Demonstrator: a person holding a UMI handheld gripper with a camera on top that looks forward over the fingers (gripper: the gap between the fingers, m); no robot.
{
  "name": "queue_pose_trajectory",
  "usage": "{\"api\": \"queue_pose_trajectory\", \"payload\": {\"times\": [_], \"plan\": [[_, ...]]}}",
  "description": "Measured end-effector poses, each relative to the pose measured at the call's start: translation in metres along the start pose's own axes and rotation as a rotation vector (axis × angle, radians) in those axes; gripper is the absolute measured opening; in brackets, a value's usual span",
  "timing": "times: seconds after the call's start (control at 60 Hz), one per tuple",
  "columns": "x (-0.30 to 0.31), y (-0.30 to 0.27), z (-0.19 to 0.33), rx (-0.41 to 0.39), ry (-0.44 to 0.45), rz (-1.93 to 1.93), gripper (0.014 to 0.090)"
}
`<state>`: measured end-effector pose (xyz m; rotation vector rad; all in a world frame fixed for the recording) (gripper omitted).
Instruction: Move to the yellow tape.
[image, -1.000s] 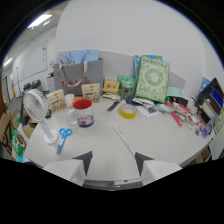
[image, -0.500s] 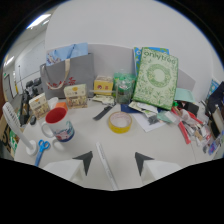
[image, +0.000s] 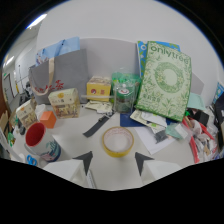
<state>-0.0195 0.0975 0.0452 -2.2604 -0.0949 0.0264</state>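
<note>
The gripper (image: 114, 161) was seen at the near edge of a cluttered white table (image: 75, 131), its two dark fingertips (image: 85, 161) spread apart with nothing held between them. The yellow tape (image: 118, 141), a roll lying flat with its open core facing up, was found just ahead of the fingertips and roughly centred on the gap between them, not touched by either one.

A dark flat strip (image: 97, 126) was laid on the table just beyond the roll, toward the left finger's side. A red and white mug (image: 39, 141) was placed near the table's near edge, well to the left of the tape. Farther back, a clear container with a green label (image: 124, 94) was stood almost straight beyond the roll, with a small yellow box (image: 99, 90) beside it. A large green carton printed "onlytree" (image: 165, 82) was propped upright toward the far right of the table, and a grey bag with red lettering (image: 60, 75) was stood at the far left. Loose papers (image: 157, 132) and small items were scattered to the right of the tape.
</note>
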Motion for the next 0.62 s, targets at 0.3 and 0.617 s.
{"api": "queue_pose_trajectory", "payload": {"times": [0.3, 0.617], "plan": [[0.005, -0.004, 0.012, -0.004, 0.010, 0.004, 0.0841], [0.006, -0.002, 0.014, -0.007, 0.017, 0.004, 0.0843]]}}
